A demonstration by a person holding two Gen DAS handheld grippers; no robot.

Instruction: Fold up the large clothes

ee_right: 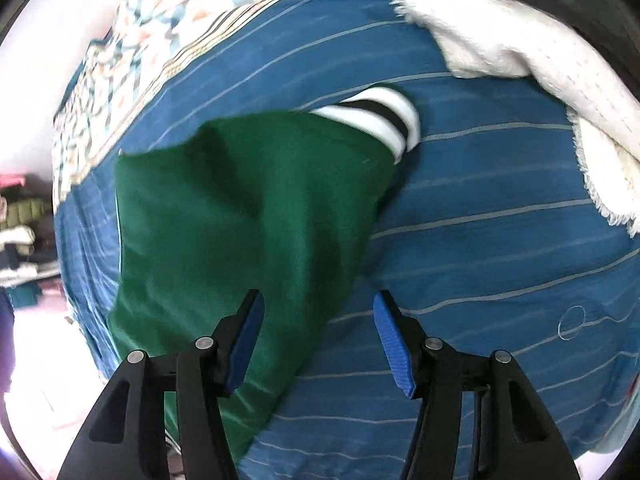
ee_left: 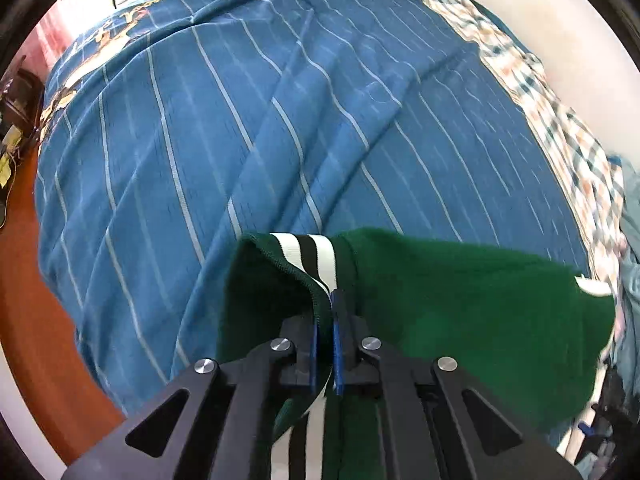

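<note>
A dark green garment (ee_left: 460, 300) with a white-and-black striped band (ee_left: 308, 256) lies on a blue striped bed cover (ee_left: 240, 120). My left gripper (ee_left: 331, 300) is shut on the garment's edge at the striped band, and the cloth hangs lifted from its blue pads. In the right wrist view the same green garment (ee_right: 240, 208) spreads over the bed cover (ee_right: 500, 240), its striped cuff (ee_right: 380, 120) at the far end. My right gripper (ee_right: 318, 308) stands open above the garment's near right edge, its pads apart and free of the cloth.
A fluffy white blanket (ee_right: 520, 48) lies at the upper right of the right wrist view. A checked cloth (ee_left: 560, 128) borders the bed cover. Orange-brown floor (ee_left: 36, 320) shows at the bed's left side. Piled clothes (ee_right: 24, 220) sit at the far left.
</note>
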